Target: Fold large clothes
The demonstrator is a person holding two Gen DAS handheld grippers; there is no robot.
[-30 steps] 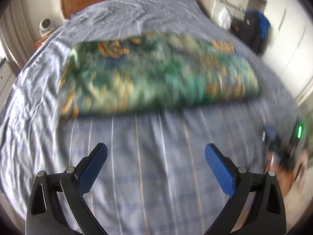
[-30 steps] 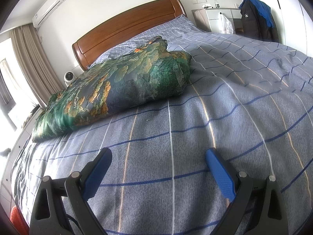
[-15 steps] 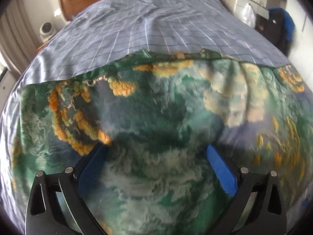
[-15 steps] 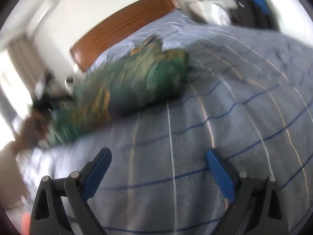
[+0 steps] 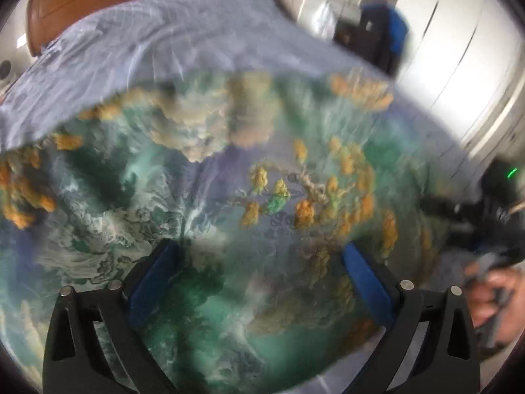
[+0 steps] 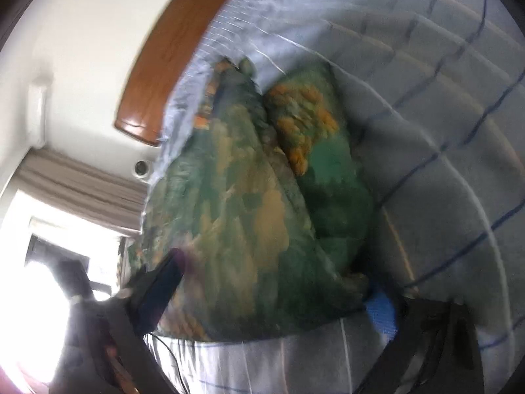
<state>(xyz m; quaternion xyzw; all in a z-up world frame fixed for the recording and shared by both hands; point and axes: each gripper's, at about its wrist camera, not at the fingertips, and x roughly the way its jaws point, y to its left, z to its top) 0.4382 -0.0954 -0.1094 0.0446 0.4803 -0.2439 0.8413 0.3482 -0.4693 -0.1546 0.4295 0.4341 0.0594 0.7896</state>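
On the bed with the pale blue checked cover point(image 5: 170, 46) lies our large folded garment of glossy green fabric printed with orange and cream blossoms point(image 5: 229, 197), spread across the middle of the mattress and filling most of the left wrist view. From the right wrist view the same garment point(image 6: 249, 203) shows as a thick bundle with a deep crease running along it, resting on the cover point(image 6: 443, 131).

Our left gripper point(image 5: 259, 282) hangs directly over the cloth with its blue-padded fingers point(image 5: 154, 282) spread wide, nothing between them but the fabric beneath; whether they touch it we cannot tell. Our right gripper point(image 6: 269, 298) sits at the near end of the bundle, rolled to one side, its fingers point(image 6: 382, 315) spread and straddling the garment's edge, though blur hides any contact.

Beyond the garment stands the brown wooden headboard point(image 6: 170, 52) against a white wall. Beige curtains point(image 6: 78, 190) hang beside a bright window, and a dark jacket with blue trim point(image 5: 390, 36) hangs near white cupboards.
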